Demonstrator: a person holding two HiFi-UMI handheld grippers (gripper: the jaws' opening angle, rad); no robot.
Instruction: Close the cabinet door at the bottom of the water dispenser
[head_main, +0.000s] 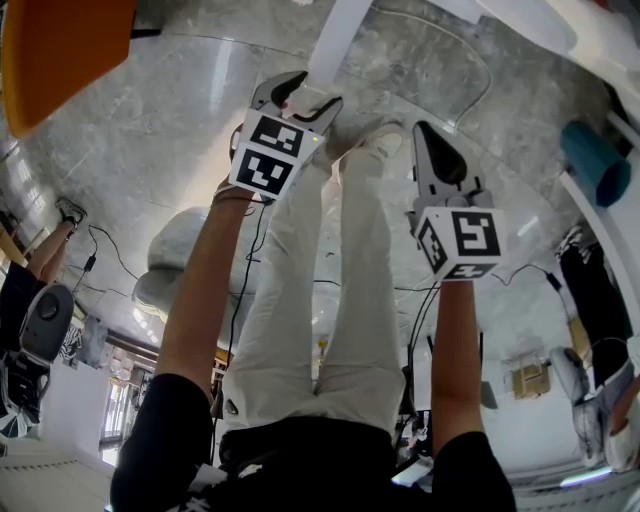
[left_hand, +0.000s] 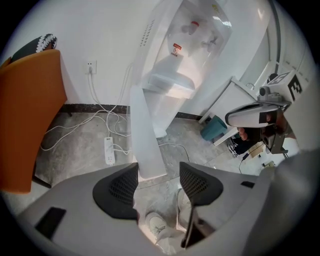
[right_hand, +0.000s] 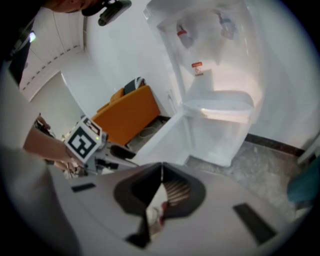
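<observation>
The white water dispenser (left_hand: 192, 60) stands against the wall, and its bottom cabinet door (left_hand: 145, 140) swings out towards me, seen edge-on. My left gripper (left_hand: 159, 185) is open. The door's free edge stands just ahead of the gap between the jaws, nearer the left pad, and neither pad presses on it. From the head view the left gripper (head_main: 298, 97) sits at the near end of the door (head_main: 335, 40). My right gripper (right_hand: 161, 167) is shut with nothing in it and hangs to the right of the door (right_hand: 165, 135), apart from it. It also shows in the head view as the right gripper (head_main: 432, 140).
An orange chair (left_hand: 30, 120) stands left of the dispenser. A power strip with loose cables (left_hand: 109, 150) lies on the grey stone floor by the wall. A teal bin (left_hand: 215, 127) sits to the right under white furniture. My own legs and shoes (head_main: 330, 260) are below the grippers.
</observation>
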